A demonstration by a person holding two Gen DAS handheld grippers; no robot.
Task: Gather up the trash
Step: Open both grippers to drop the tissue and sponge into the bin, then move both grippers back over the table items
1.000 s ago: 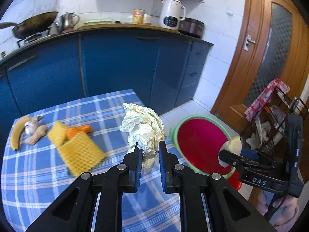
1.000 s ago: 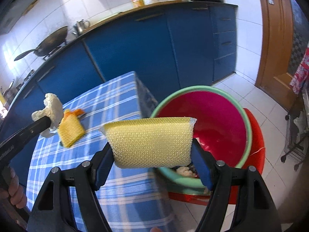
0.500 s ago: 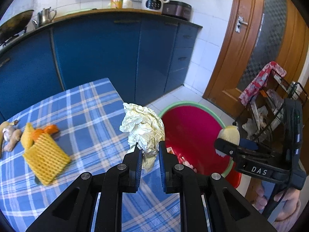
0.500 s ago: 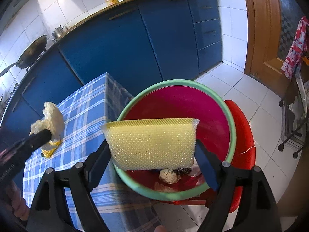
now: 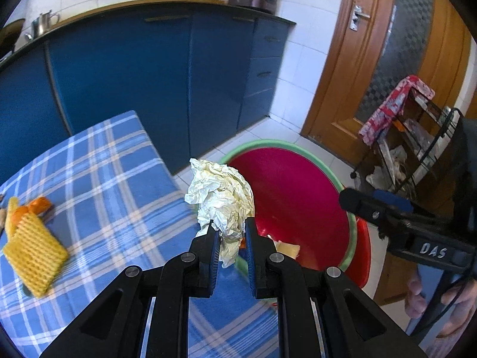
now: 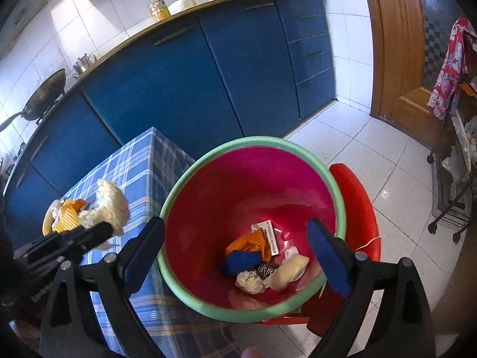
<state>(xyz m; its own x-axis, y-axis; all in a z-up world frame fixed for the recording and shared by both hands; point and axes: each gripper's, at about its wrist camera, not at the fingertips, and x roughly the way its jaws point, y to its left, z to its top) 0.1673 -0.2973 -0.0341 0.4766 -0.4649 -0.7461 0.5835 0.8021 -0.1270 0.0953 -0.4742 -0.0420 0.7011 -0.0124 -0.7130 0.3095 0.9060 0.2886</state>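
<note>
Far left on the blue plaid table (image 5: 98, 185): a yellow foam net sleeve (image 5: 34, 253) lies flat, with an orange peel scrap (image 5: 35, 207) touching its far edge. Both sit well apart from the table's right edge.

Left gripper (image 5: 232, 246): jaws clamped on a crumpled cream paper wad (image 5: 222, 198). The wad sticks up above the blue pads and hangs right over the table's right edge, just beside the near-left rim of the bin. In the right wrist view the same gripper (image 6: 104, 228) shows at lower left with the wad (image 6: 110, 205) over the table corner, not over the bin mouth.

Bin (image 6: 340, 208): red inside, green rim, standing on the white tile floor just right of the table, with a red stool (image 6: 360, 208) touching it on the right. Trash in the bottom: orange wrapper, blue piece, barcoded slip, steel scrubber (image 6: 266, 268), pale paper ball, and a yellow sponge-like piece (image 6: 287, 271) lying at near right.

Right gripper (image 6: 238, 256): jaws opening, already wide, nothing between the pads; the bin's mouth is straight below. From the left wrist view it (image 5: 375, 208) sits right of the bin, hand (image 5: 429, 295) on the grip.

Far right: wooden door, wire rack with a red patterned cloth.
</note>
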